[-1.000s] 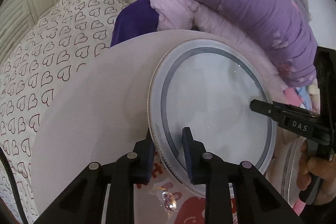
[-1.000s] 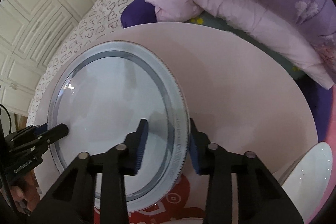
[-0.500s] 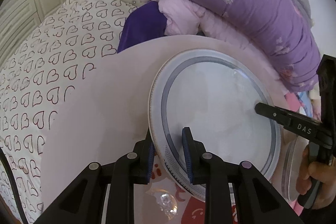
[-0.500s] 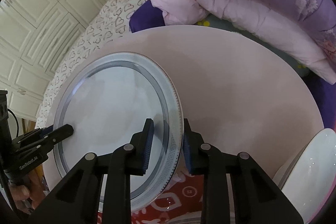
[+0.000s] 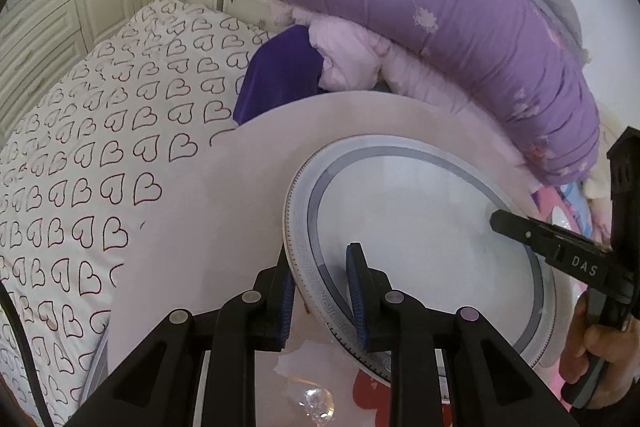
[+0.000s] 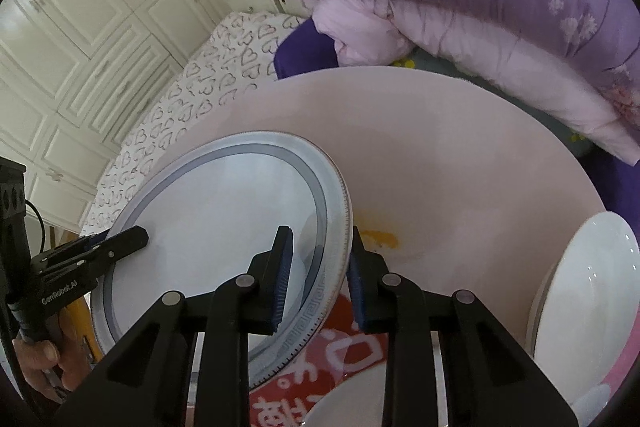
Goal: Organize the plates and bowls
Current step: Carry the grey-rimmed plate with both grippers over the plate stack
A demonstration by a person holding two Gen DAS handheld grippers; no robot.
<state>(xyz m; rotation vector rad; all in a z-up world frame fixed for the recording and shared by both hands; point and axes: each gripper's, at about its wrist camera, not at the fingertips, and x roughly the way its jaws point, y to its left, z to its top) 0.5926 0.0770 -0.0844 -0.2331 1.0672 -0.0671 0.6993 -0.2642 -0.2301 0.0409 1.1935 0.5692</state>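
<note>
Indoors, both jaws clamp a grey-rimmed plate (image 5: 420, 239) over a round pink table (image 6: 460, 155) beside heart-print bedding (image 5: 100, 147).

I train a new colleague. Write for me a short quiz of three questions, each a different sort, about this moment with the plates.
1. True or false: only one gripper holds the grey-rimmed plate.
2. Multiple choice: where is the plain white plate in the right wrist view? A) at the right edge of the round table B) on the heart-print sheet C) between the fingers of the left gripper
3. Fill in: the right gripper grips the grey-rimmed plate by its ____.

Key: 1 false, both grippers clamp it, on opposite sides; 2 A; 3 rim.
</note>
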